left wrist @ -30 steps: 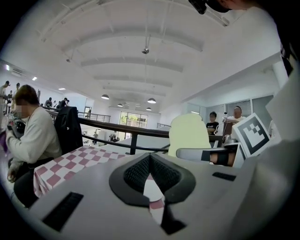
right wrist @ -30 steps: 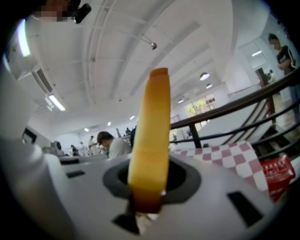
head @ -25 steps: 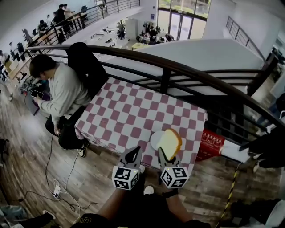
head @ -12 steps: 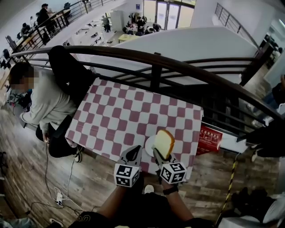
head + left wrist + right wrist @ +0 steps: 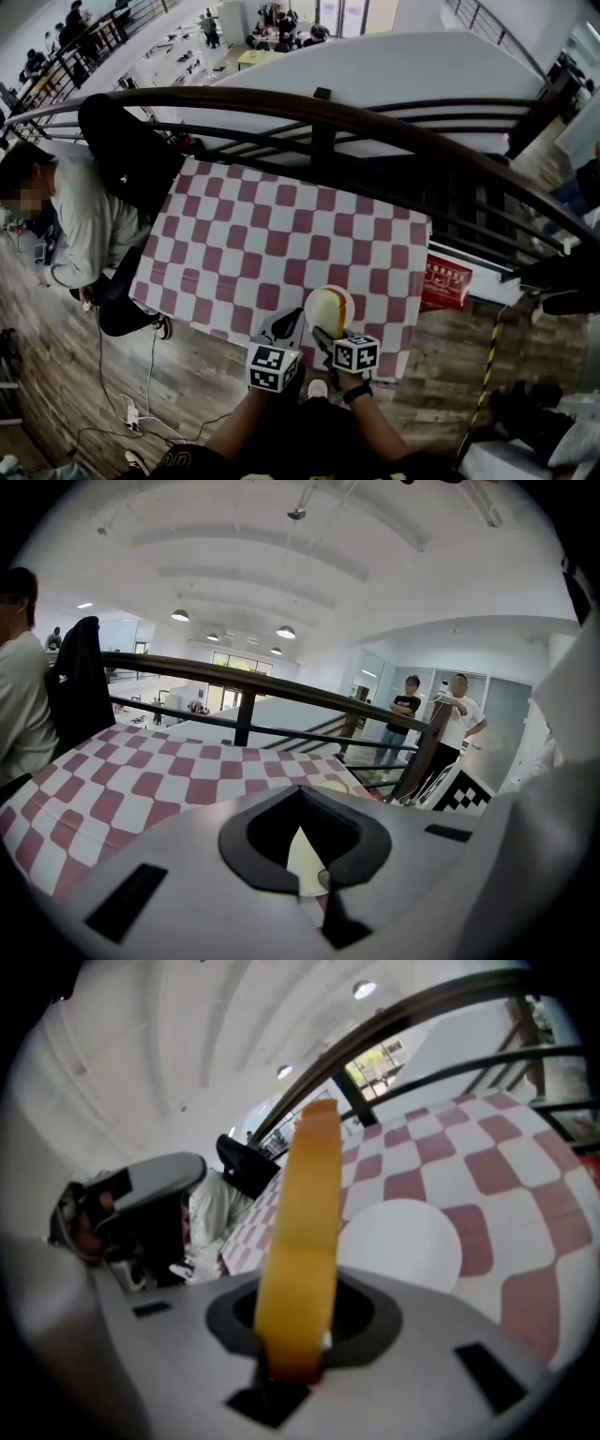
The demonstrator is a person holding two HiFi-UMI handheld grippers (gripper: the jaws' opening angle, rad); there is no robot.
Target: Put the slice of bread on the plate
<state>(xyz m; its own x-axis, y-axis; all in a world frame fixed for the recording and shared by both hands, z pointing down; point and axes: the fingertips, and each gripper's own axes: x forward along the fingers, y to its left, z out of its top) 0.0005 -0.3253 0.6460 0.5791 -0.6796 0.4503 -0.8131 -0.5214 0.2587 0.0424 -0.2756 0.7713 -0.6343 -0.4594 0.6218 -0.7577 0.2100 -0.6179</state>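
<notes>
Grips slice of bread (image 5: 305, 1222) edge-on between right gripper (image 5: 325, 335) fingers, above plate (image 5: 403, 1241) at tabletop (image 5: 281, 225) near edge; left gripper (image 5: 286, 326) fingers clenched, empty.

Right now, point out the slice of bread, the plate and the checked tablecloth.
slice of bread (image 5: 302, 1222), right gripper view, on its yellow crust edge.
plate (image 5: 408, 1241), right gripper view, on its bare white middle.
checked tablecloth (image 5: 281, 234), head view, on a bare stretch near its centre.
</notes>
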